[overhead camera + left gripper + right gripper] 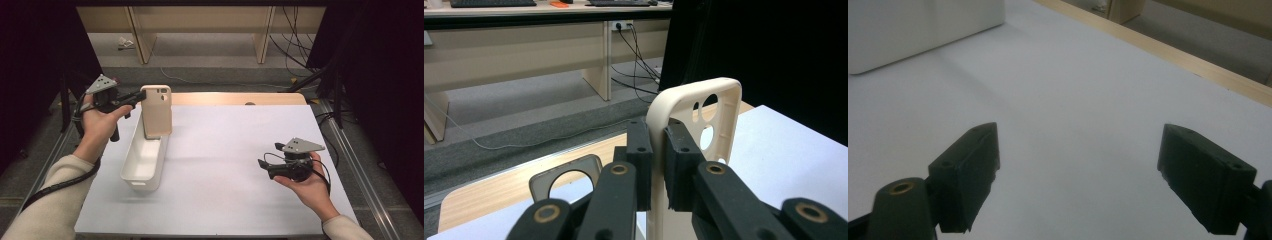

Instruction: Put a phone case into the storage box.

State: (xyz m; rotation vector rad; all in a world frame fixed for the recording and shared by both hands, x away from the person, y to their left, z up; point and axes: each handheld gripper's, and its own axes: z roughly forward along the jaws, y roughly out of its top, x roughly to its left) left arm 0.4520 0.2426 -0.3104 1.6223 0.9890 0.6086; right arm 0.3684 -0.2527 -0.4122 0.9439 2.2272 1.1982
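At five o'clock on the white-covered bench (225, 165), the person's right hand (312, 187) holds the right tool (264, 166) low over the bare surface, its jaws spread wide with nothing between them, as the right gripper view shows. Toward nine o'clock lies a long white bin (145, 160), its length running front to back. At the bin's far end, about eleven o'clock, a beige phone case (156, 112) stands upright, camera cutouts at the top and its lower edge inside the bin. The left tool (141, 96), held in the left hand (100, 122), comes in from the case's left and pinches its upper edge; in the left gripper view the two black pads (640, 150) press on the case's rim from either side. Beyond the bench's wooden far edge lie grey floor and pale desk legs.
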